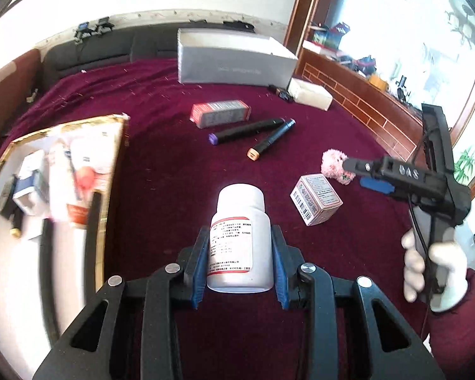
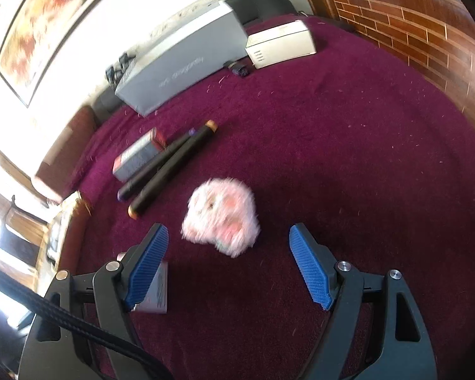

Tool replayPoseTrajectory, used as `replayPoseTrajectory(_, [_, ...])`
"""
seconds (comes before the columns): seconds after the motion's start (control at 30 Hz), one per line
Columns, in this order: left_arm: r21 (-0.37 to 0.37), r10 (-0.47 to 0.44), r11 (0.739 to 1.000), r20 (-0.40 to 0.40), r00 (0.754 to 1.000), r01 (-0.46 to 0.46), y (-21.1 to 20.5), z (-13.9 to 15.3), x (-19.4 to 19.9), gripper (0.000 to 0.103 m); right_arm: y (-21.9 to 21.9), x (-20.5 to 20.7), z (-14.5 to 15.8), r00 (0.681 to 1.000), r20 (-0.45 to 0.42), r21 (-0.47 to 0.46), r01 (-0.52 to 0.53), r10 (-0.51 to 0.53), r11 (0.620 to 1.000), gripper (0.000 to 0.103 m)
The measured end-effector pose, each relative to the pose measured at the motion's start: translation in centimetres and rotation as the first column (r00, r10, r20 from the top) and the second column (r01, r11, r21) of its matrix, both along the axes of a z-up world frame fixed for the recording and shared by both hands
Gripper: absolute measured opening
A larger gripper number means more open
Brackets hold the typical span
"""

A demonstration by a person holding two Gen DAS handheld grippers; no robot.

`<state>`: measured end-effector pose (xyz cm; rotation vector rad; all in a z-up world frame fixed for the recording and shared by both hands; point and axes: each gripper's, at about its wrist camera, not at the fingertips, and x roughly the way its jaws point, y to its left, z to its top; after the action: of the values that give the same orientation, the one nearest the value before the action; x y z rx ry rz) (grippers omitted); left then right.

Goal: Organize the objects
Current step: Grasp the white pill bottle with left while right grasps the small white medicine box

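White medicine bottle (image 1: 240, 237) clamped between the blue pads (image 1: 197, 272) of the left hand-held gripper (image 1: 239, 264), raised above the maroon cloth (image 1: 161, 171); label printed in small text, too fine to read. Right hand-held gripper (image 2: 228, 269) spread wide and empty, hanging over a pink fluffy toy (image 2: 221, 218), blurred, with the face hard to make out. Same toy partly hidden behind that gripper's fingertip in the left wrist view. Small white box (image 1: 316, 202) with a barcode just beside the toy; only a corner visible behind the left finger in the right wrist view. Two black markers (image 1: 253, 133) side by side near a red-and-grey box (image 1: 220, 113), touching or not unclear. Long grey box (image 1: 234, 60) and a white box (image 1: 310, 93) at the far edge, a small dark item between them too small to tell. Shallow tray (image 1: 110, 171) at the left, cut off by the frame, contents smeared. White-gloved hand (image 1: 433, 269) on the right gripper's grip, partly cropped.
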<state>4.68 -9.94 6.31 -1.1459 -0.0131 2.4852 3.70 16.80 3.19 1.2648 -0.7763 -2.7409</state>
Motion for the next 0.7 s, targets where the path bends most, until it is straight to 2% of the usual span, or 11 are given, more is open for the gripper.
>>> replayPoseTrajectory(0.1, [0.012,0.020,1.000,-0.008,1.000,-0.020,-1.2,0.4,0.7,0.030,-3.6,1.5,1.2,0.996,-0.012,0.021,-0.091,0.091,0.996,0.079])
replayPoseTrajectory(0.27, [0.044,0.047,0.998,0.008,0.999,-0.048,-2.8,0.1,1.5,0.030,-9.9,1.4,1.6,0.977,0.031,0.154,-0.215,0.213,0.964,0.080])
replayPoseTrajectory(0.37, [0.056,0.061,0.997,0.014,0.998,-0.062,-3.8,-0.1,2.0,0.030,-12.4,0.5,0.9,0.970,0.077,0.213,-0.242,0.231,0.947,0.079])
replayPoseTrajectory(0.5, [0.065,0.077,0.995,0.025,0.997,-0.078,-4.6,-0.3,2.4,0.030,-13.9,-0.6,-0.6,0.971,0.138,0.291,-0.230,0.197,0.929,0.080])
replayPoseTrajectory(0.57, [0.067,0.083,0.994,0.029,0.996,-0.084,-4.7,-0.4,2.4,0.030,-14.4,-0.8,-0.7,0.973,0.138,0.332,-0.222,0.186,0.917,0.077])
replayPoseTrajectory(0.7, [0.064,0.080,0.995,0.038,0.996,-0.082,-4.3,-0.8,2.4,0.030,-14.3,-0.8,-0.6,0.977,0.151,0.391,-0.201,0.152,0.898,0.038])
